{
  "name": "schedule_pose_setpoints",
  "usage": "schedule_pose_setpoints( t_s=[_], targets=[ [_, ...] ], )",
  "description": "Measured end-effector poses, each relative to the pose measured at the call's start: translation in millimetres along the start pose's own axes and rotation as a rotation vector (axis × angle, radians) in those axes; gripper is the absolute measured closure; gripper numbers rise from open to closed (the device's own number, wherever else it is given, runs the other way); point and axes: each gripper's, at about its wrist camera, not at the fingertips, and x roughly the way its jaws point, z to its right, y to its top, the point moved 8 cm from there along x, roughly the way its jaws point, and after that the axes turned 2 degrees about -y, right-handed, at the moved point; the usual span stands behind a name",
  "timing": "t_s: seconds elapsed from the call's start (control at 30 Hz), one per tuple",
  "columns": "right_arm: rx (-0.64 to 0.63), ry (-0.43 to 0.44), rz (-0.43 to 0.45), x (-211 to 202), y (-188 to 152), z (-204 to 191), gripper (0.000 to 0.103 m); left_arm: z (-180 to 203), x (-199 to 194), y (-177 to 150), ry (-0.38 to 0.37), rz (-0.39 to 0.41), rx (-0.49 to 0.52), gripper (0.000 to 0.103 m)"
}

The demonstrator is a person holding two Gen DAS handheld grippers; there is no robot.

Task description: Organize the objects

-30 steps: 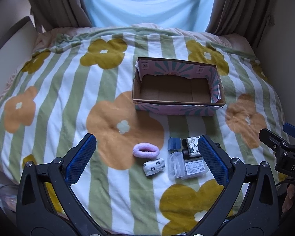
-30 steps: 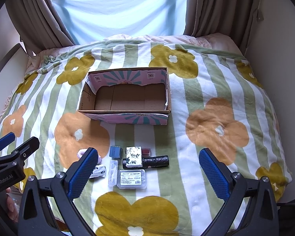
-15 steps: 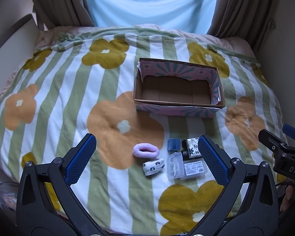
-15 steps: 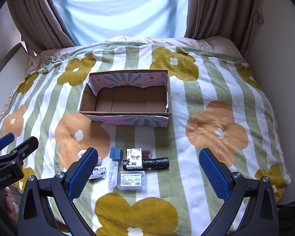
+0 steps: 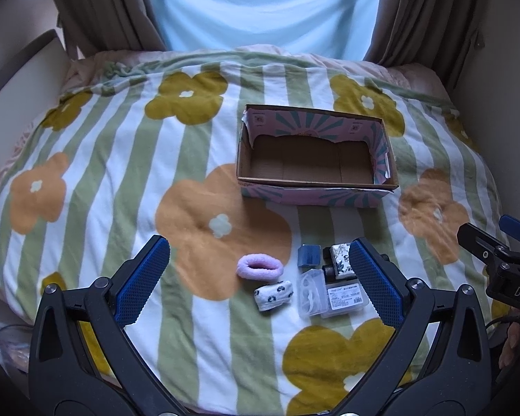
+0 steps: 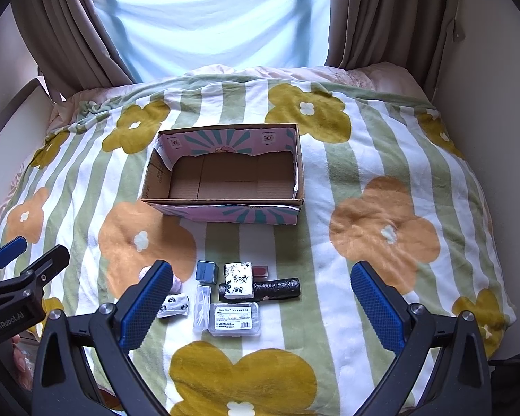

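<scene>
A: Status of both tools?

B: Left gripper (image 5: 260, 277) and right gripper (image 6: 261, 300): fingers spread wide, holding nothing.

A: Target location?

B: Small items lie on the bed, ahead of the fingers; cardboard box (image 6: 225, 204) beyond, empty. Black roll (image 6: 280, 287) lies crosswise (nearer the right gripper, by my estimate).

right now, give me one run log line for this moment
stage: start | left gripper: open, empty | right gripper: open, empty | box: empty | small items: on blanket, near side of box
</scene>
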Motion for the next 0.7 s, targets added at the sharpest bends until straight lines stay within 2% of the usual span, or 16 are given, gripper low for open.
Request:
schedule_pose_setpoints(
  t_s=[0.7],
  targets=[
    [-0.015,0.008,-0.001,0.3,-0.1,-1.3,0.001,-5.7,2.5,-0.6,-0.003,-0.014,-0.02,0.0]
  ],
)
